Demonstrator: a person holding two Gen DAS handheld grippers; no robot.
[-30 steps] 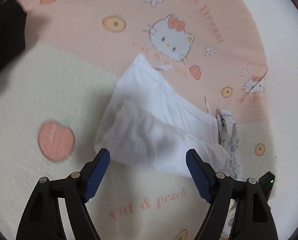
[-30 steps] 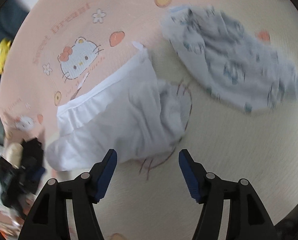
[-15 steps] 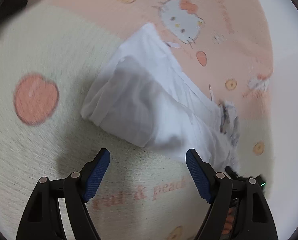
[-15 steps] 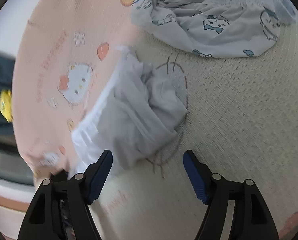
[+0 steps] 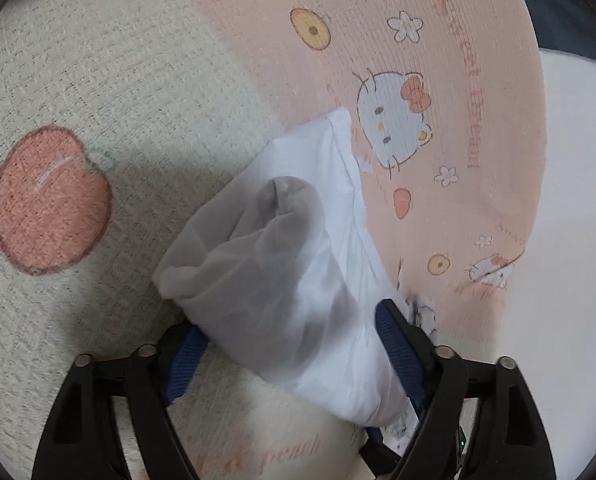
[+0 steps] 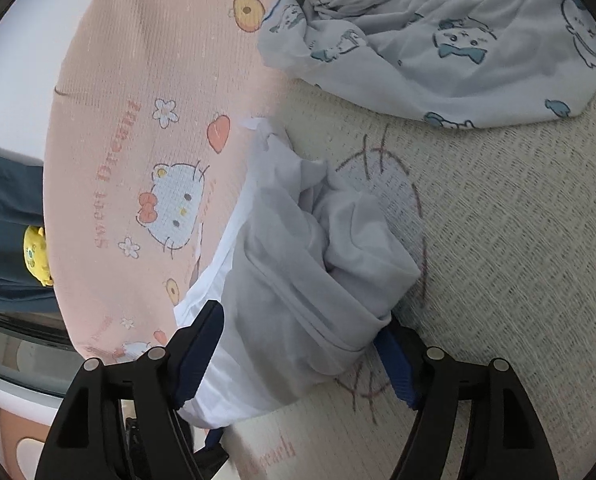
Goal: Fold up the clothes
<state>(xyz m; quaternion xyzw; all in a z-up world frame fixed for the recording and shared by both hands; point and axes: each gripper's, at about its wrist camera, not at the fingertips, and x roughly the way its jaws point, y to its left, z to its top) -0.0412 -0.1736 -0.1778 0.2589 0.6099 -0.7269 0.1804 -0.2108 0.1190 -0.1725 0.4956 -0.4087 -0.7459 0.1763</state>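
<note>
Between each spread, empty gripper, white garment; bare blanket rightward.

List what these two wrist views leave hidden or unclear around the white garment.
- Left wrist view: the white garment drapes over the left gripper, hiding its blue fingers' tips and any contact.
- Right wrist view: the same cloth covers the right gripper.
- Right wrist view: the cartoon-print garment is cut off by the top edge.

The left gripper is showing black plastic arms with round silver screws beside ribbed blue pads. The right gripper is wearing the same black frame, silver screws and blue pads.
</note>
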